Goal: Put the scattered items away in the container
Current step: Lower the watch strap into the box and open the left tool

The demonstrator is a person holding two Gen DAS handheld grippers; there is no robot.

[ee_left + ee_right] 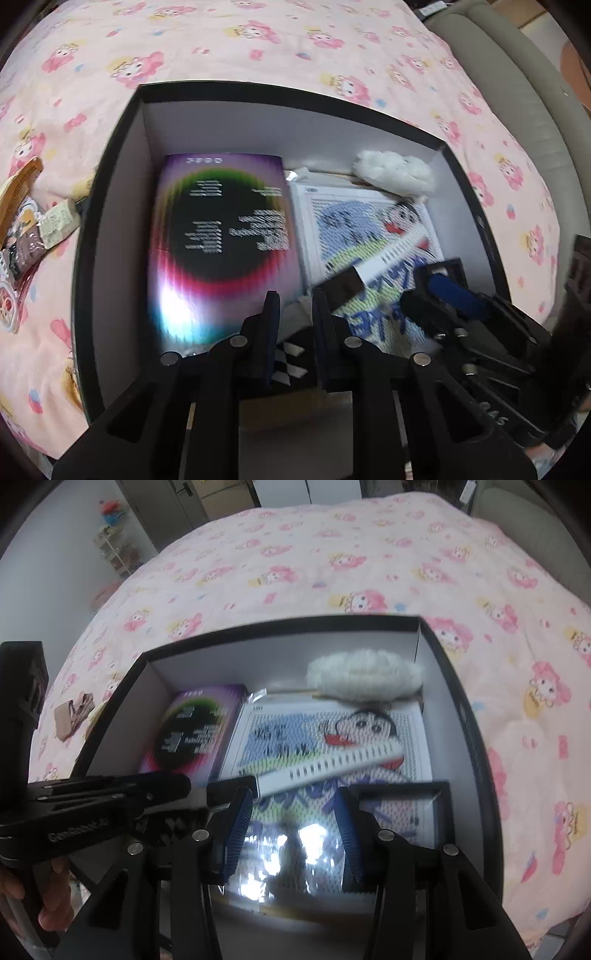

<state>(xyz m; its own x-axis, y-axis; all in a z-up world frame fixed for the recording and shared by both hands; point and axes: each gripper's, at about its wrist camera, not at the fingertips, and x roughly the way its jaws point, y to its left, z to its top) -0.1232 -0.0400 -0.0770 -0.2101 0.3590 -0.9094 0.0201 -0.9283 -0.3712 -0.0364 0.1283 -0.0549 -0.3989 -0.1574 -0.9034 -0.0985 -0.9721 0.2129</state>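
The black box (110,184) with the white lining sits open on the bed (258,55), and I'm looking down into it from both wrists. Several of the items are already inside. A purple carton (221,240) with a dark disc printed on it lies flat along the left of the floor. Beside it is a cartoon picture board (295,738) under shiny plastic. A white fluffy piece (395,170) rests against the far wall, over the board's top edge. A white slotted strip (332,766) with a black end lies slantwise across the board. A small black frame (402,808) sits on the board's near right corner.

My left tongs (295,299) point steeply down over the near edge of the purple carton. The fingers are drawn in to a narrow slit with nothing pinched in it. The strip's black end lies just to their right, outside the gap. My right tongs (293,794) hang over the near part of the board. They are spread wide, with only glare off the plastic showing between the blue pads (236,823). A hand (55,893) grips the left handle.

Outside the box, off to its left on the pink cartoon sheet, a wooden comb (22,184) and some small packets (59,221) are not yet put away.
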